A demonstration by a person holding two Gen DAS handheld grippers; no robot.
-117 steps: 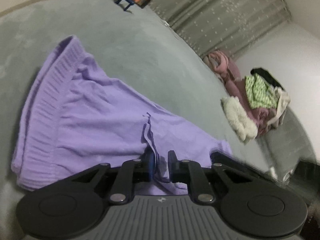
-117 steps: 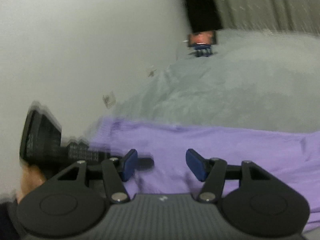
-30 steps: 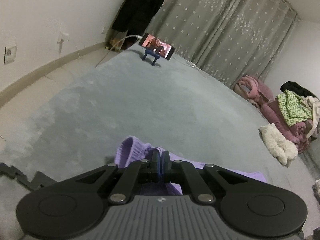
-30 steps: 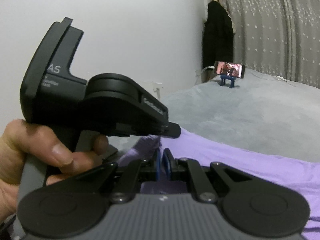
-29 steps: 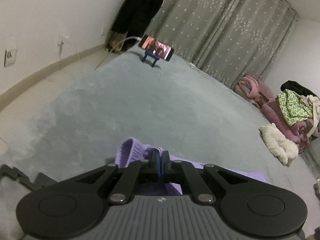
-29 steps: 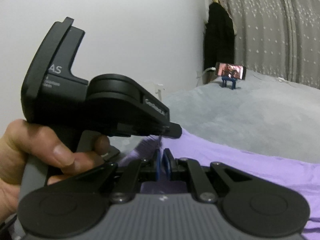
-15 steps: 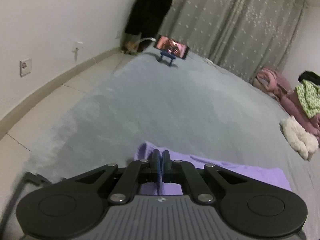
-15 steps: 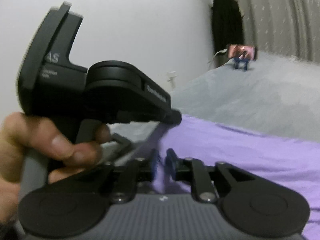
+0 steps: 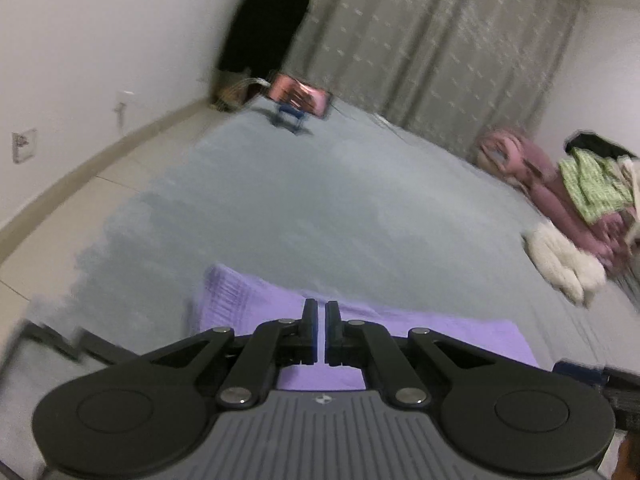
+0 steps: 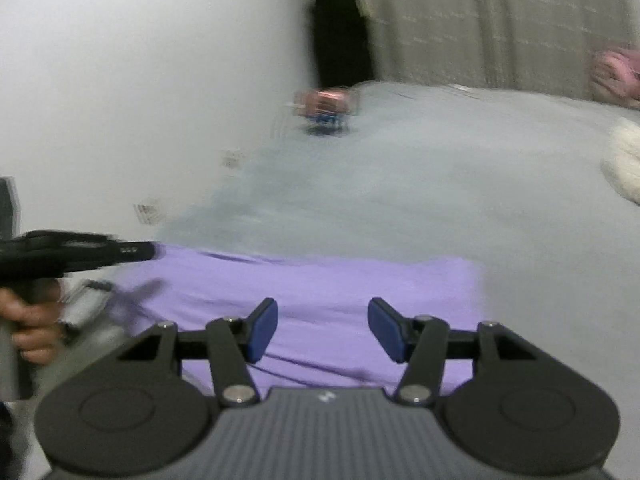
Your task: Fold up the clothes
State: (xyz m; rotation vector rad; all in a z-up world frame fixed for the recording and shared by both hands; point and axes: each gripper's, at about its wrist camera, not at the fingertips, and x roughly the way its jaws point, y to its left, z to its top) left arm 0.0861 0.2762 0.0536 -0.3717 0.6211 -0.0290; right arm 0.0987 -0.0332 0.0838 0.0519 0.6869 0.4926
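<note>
A purple garment (image 9: 400, 332) lies folded flat on the grey blanket (image 9: 320, 208), its ribbed hem toward the left. My left gripper (image 9: 319, 320) is shut at the garment's far edge, with a thin strip of purple cloth apparently pinched between its pads. The right wrist view shows that left gripper (image 10: 154, 251) held by a hand at the garment's (image 10: 320, 284) far left corner. My right gripper (image 10: 322, 328) hovers over the middle of the garment; its jaws are opening and nothing is between them.
A phone on a blue stand (image 9: 300, 98) sits at the blanket's far end below a dark hanging coat (image 9: 264, 20). A pile of pink and green clothes (image 9: 580, 188) and a white fluffy item (image 9: 560, 264) lie at the right. Tiled floor borders the blanket on the left.
My right gripper has let go of the purple cloth, opened, and swung right, away from the left gripper. The lifted edge has come down and the garment now lies flat.
</note>
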